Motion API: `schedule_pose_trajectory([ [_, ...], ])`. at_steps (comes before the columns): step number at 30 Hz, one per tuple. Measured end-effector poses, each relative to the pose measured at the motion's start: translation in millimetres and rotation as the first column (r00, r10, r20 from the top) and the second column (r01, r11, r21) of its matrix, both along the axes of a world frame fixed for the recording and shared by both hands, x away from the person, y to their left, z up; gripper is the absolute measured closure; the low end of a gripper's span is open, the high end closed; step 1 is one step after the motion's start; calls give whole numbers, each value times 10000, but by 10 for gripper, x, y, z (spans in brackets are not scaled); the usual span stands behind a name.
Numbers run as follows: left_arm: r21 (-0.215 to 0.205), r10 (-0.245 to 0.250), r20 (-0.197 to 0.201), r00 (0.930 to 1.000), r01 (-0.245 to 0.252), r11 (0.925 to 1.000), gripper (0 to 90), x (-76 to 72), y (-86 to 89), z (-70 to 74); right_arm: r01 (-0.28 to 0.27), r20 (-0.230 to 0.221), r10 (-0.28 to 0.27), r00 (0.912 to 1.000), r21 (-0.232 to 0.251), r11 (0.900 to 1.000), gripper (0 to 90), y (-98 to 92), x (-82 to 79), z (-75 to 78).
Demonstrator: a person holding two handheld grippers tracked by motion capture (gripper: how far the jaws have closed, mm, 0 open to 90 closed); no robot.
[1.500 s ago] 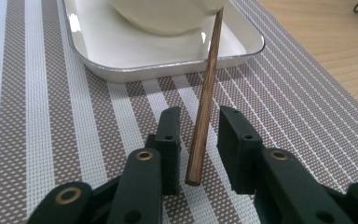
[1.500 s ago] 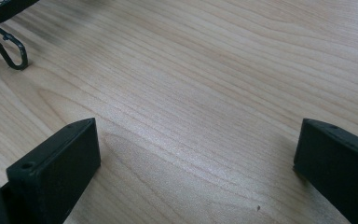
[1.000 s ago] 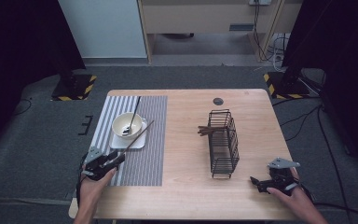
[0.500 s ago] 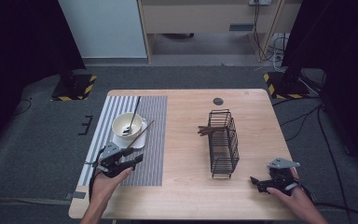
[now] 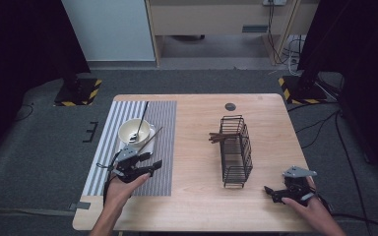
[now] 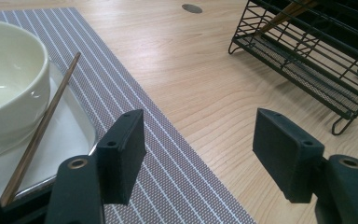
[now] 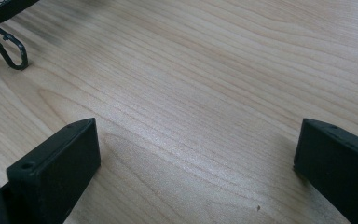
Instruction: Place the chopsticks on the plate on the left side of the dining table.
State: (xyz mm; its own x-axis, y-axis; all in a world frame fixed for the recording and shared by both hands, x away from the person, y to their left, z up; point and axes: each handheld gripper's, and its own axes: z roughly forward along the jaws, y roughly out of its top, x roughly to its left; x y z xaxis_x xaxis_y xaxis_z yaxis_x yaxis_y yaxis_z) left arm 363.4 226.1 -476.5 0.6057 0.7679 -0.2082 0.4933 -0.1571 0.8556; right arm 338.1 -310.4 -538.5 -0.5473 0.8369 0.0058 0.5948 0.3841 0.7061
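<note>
Your left gripper (image 5: 150, 166), lower left of the high view, has just been spreading, empty, beside the chopstick (image 6: 39, 130); your right gripper (image 5: 270, 191), lower right, gapes wide over bare table (image 7: 205, 70).

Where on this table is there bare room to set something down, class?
Bare wood lies between the striped placemat and the wire rack, and along the near edge between the left gripper and right gripper. It is crowded around the bowl.

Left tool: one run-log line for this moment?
left tool: jaws just opening, nothing between | over striped grey placemat | beside brown wooden chopstick on white tray | right tool: open, idle
</note>
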Motion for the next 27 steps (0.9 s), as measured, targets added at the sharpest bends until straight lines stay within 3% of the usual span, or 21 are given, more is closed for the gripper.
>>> schedule_pose_trajectory([
  [15,116,-338,479,9983,333,9994,326,128,-296,227,0,-1,0,10000,6,10000,3,-1,0,0],
  [27,80,-727,544,9959,723,9973,340,258,-615,453,1,-3,-1,10000,5,10000,3,-1,0,0],
])
